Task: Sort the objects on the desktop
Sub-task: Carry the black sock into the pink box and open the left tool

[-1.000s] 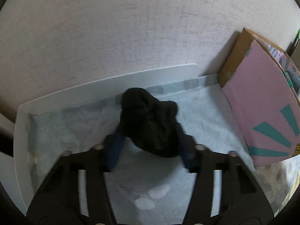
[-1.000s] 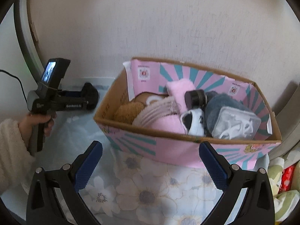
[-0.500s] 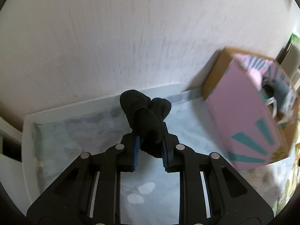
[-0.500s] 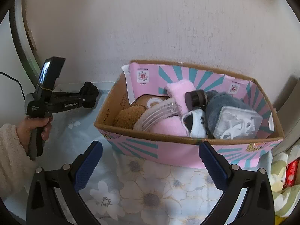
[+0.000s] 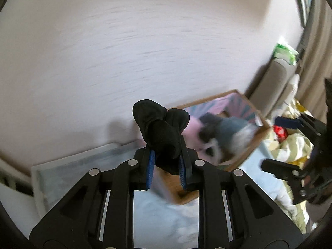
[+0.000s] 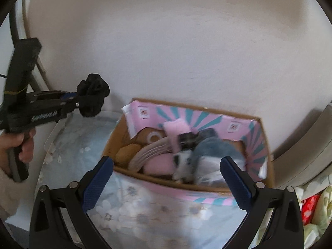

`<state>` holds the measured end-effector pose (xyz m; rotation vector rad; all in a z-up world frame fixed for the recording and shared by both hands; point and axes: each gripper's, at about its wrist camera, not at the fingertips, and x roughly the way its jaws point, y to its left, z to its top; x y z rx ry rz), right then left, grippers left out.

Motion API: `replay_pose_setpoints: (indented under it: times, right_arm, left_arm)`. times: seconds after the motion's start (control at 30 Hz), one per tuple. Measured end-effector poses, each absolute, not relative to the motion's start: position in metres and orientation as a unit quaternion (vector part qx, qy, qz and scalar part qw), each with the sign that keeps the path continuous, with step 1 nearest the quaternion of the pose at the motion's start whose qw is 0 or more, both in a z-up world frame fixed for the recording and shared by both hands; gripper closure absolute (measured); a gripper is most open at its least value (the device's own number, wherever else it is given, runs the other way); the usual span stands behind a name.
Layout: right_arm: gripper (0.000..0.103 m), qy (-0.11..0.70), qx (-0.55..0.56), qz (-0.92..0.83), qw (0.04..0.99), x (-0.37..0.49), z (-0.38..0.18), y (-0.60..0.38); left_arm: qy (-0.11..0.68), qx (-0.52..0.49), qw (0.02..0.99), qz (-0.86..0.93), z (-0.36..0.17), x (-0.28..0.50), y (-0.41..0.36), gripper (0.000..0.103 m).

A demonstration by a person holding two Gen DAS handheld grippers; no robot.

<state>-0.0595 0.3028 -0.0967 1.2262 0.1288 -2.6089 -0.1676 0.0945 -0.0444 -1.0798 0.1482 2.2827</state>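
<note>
My left gripper (image 5: 166, 161) is shut on a bundle of black fabric (image 5: 159, 128), held in the air above the light floral cloth. From the right wrist view the same left gripper (image 6: 87, 101) and black fabric (image 6: 93, 89) hang left of the box, a hand gripping the handle. The pink and teal cardboard box (image 6: 207, 195) sits against the wall, filled with soft items: pink, brown, grey and white pieces. The box (image 5: 244, 147) lies to the right of the fabric in the left wrist view. My right gripper (image 6: 166, 178) is open above the box's near wall, with nothing between its fingers.
A textured white wall (image 6: 166, 51) rises behind everything. A floral cloth (image 6: 145, 213) covers the surface. Yellow-green bedding and a red item (image 6: 311, 207) lie at the right. A beige rounded frame (image 6: 300, 159) stands right of the box. The white raised edge (image 5: 41, 172) borders the left.
The left gripper closed on the black fabric, lifted it off the cloth and swung toward the box. The right gripper rose, so the box sits lower and closer in its view.
</note>
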Motion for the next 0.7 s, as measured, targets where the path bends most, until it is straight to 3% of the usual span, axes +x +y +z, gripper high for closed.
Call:
replay_pose_setpoints:
  times: [0.37, 0.7]
  right_arm:
    - [0.000, 0.040, 0.429, -0.894, 0.123, -0.076, -0.094, 0.359]
    - [0.000, 0.034, 0.443, -0.885, 0.138, -0.083, -0.110, 0.380]
  left_arm:
    - [0.072, -0.422, 0.313, 0.848, -0.068, -0.145, 0.190, 0.086]
    - [0.066, -0.443, 0.286, 0.847, -0.090, -0.145, 0.206, 0.083]
